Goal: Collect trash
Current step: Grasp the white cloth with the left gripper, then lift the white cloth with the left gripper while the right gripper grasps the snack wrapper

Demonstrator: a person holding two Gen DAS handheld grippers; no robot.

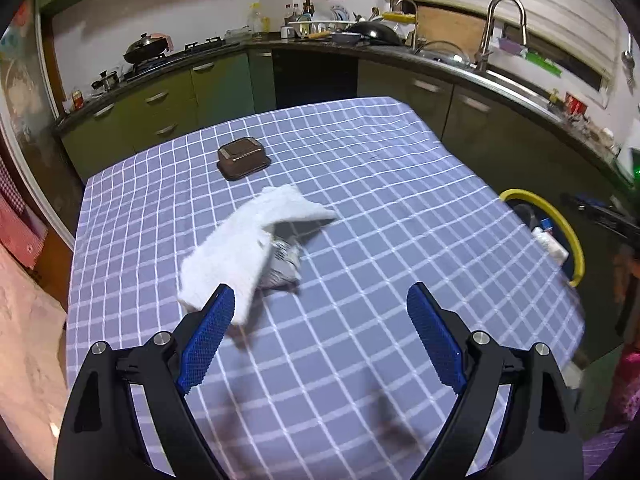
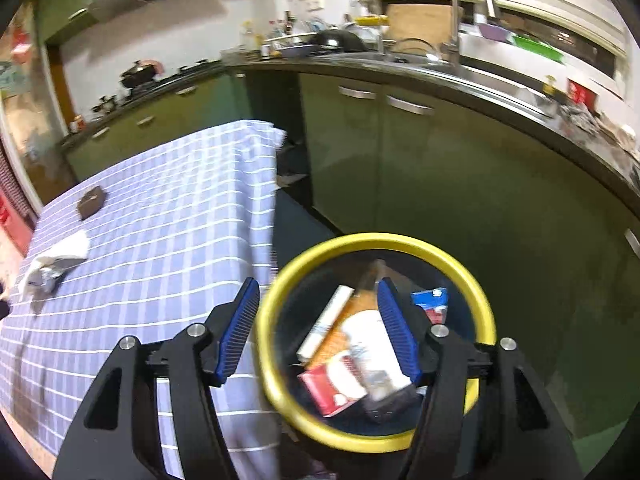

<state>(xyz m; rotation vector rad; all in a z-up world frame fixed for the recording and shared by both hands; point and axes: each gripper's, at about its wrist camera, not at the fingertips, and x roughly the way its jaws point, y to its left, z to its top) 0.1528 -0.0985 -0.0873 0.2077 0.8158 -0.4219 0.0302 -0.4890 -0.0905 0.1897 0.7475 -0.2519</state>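
A white paper towel (image 1: 256,236) lies crumpled on the blue checked tablecloth (image 1: 400,200), partly covering a silvery wrapper (image 1: 285,266). My left gripper (image 1: 320,296) hovers just in front of them, open, with nothing between its blue pads. In the right wrist view my right gripper (image 2: 318,286) is open above a yellow-rimmed bin (image 2: 372,239) beside the table. No item sits between its pads. Inside the bin lie a red and white carton (image 2: 332,384), a white tube (image 2: 326,326) and a blue packet (image 2: 432,298). The bin (image 1: 560,220) also shows at the table's right edge.
A small brown box (image 1: 243,158) stands on the far part of the table; in the right wrist view the brown box (image 2: 91,202) and the paper towel (image 2: 60,256) appear at left. Green kitchen cabinets (image 2: 400,168), a counter and a sink tap (image 1: 496,28) ring the table.
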